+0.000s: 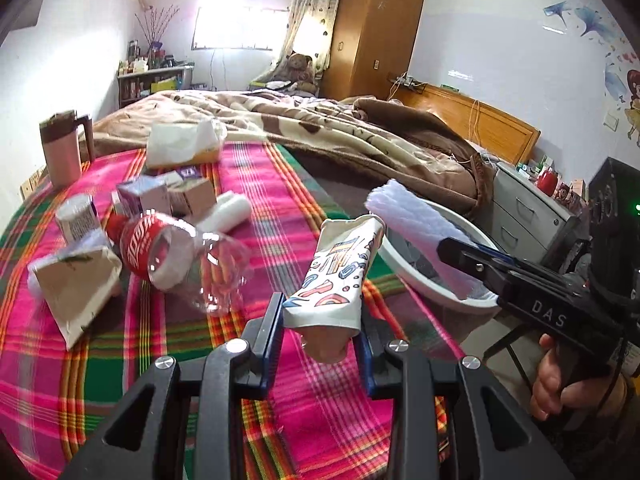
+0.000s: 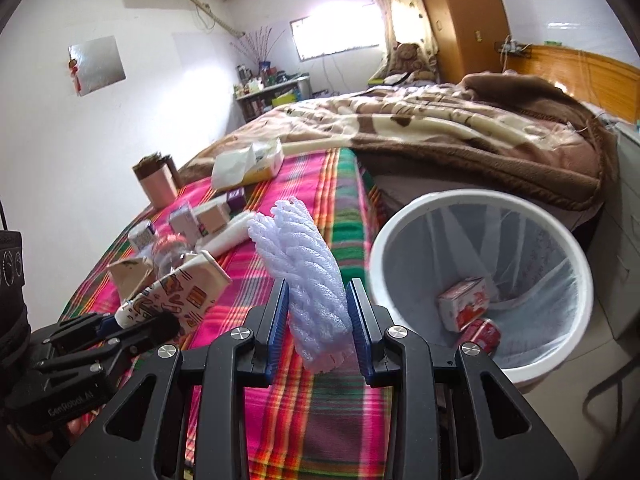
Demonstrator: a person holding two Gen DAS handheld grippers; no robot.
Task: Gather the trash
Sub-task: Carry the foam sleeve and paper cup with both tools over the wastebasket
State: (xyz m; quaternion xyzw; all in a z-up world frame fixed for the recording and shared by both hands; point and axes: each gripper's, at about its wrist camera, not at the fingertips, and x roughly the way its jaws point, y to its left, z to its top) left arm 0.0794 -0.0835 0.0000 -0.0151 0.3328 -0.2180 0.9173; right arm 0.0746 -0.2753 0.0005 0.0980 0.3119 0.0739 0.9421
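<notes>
My left gripper is shut on a squashed paper cup with coloured drawings, lifted over the plaid bedspread. The same cup shows at the lower left of the right wrist view. My right gripper is shut on a white foam net sleeve, seen also as the foam sleeve in the left wrist view, above the rim of the white trash bin. In the bin lie a red-and-white carton and a red can. More trash sits on the spread: a clear plastic bottle with a red label and several small cartons.
A torn brown paper bag lies left of the bottle. A pink mug and a tissue pack stand farther back. A brown blanket covers the bed beyond. A grey drawer unit stands right of the bin. A hand holds the right gripper's handle.
</notes>
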